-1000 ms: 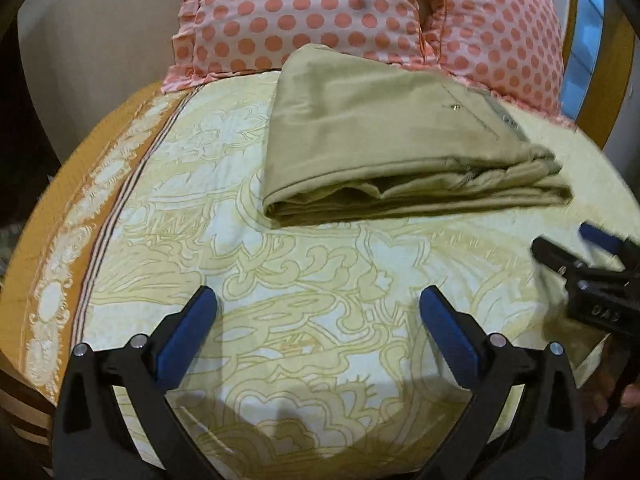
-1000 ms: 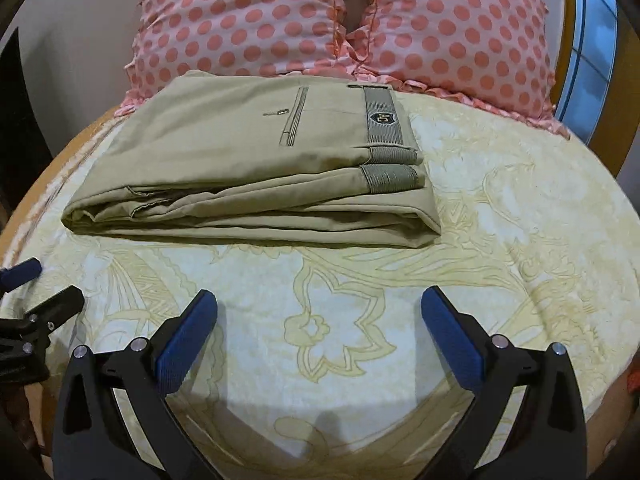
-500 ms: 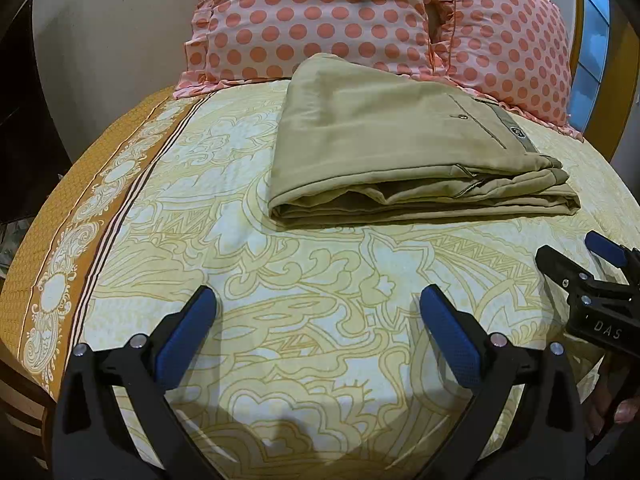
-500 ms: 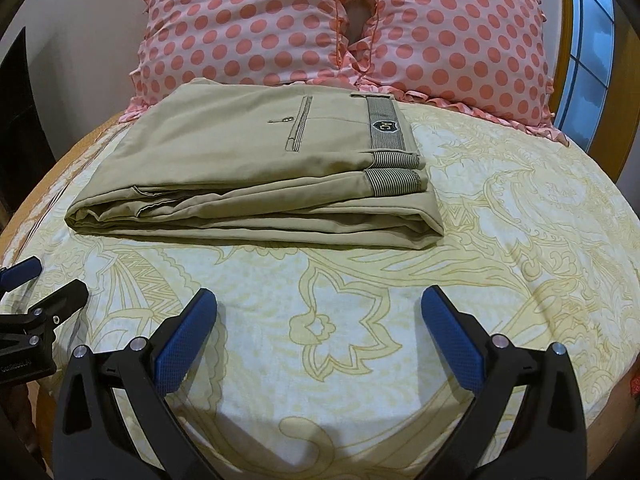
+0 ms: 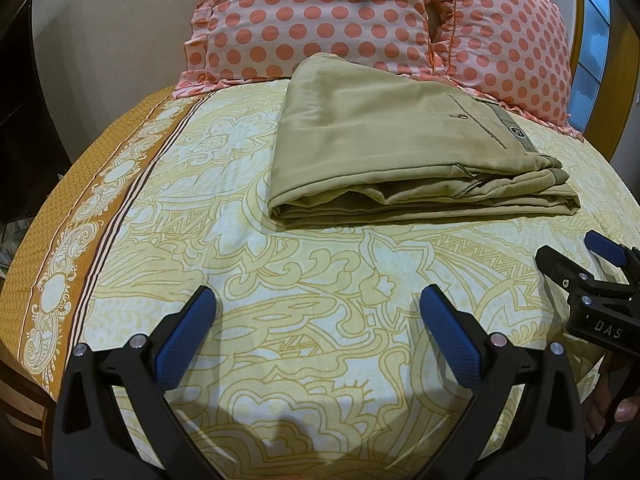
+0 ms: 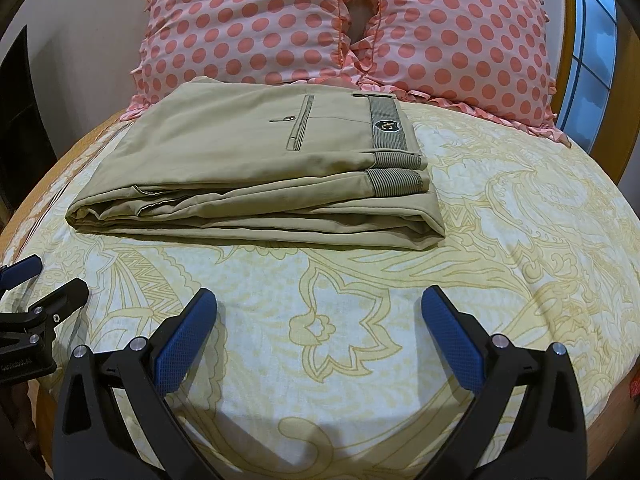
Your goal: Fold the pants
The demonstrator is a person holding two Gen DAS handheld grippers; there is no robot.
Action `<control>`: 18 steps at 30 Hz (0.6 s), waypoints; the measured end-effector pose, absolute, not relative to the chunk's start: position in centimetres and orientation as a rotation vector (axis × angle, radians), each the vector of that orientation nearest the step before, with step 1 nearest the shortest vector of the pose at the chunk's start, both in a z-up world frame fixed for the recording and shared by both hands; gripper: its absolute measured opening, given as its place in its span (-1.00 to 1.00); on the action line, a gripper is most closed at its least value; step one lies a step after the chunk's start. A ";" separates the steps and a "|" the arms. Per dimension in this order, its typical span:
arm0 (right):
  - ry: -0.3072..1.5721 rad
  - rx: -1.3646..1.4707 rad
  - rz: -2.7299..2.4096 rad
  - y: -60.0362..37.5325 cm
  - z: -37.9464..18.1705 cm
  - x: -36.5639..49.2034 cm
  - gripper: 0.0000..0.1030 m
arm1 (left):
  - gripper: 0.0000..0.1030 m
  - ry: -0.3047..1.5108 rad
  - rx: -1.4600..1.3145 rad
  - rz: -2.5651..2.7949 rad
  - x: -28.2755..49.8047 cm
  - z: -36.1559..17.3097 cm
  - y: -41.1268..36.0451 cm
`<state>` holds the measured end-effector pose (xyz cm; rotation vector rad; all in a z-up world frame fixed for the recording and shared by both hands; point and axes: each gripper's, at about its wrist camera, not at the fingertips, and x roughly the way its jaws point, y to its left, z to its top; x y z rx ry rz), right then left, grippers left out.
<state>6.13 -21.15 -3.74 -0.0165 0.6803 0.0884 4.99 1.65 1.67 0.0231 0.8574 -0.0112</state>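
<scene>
Nearest, the left tongs (image 5: 318, 322) and right tongs (image 6: 319, 322) hover side by side with jaws spread wide, holding nothing, above a yellow patterned bed (image 6: 520, 240). Beyond them, folded khaki pants (image 6: 256, 172) lie flat on the bed, touching two pink polka-dot pillows (image 6: 460, 36) behind.

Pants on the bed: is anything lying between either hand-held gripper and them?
Nothing visible. Only bare patterned bedsheet lies between the open right hand-held gripper and the folded pants, and the same holds for the open left hand-held gripper. The polka-dot pillows sit behind the pants.
</scene>
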 end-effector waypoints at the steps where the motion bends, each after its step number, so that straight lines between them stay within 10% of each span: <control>1: 0.680 -0.017 0.089 -21.2 -3.7 6.1 0.97 | 0.97 0.857 0.023 -0.011 5.0 1.7 1.7; 18: 0.680 -0.015 0.084 -20.9 -3.8 6.1 0.97 | 0.97 0.847 0.022 -0.011 5.1 1.6 1.8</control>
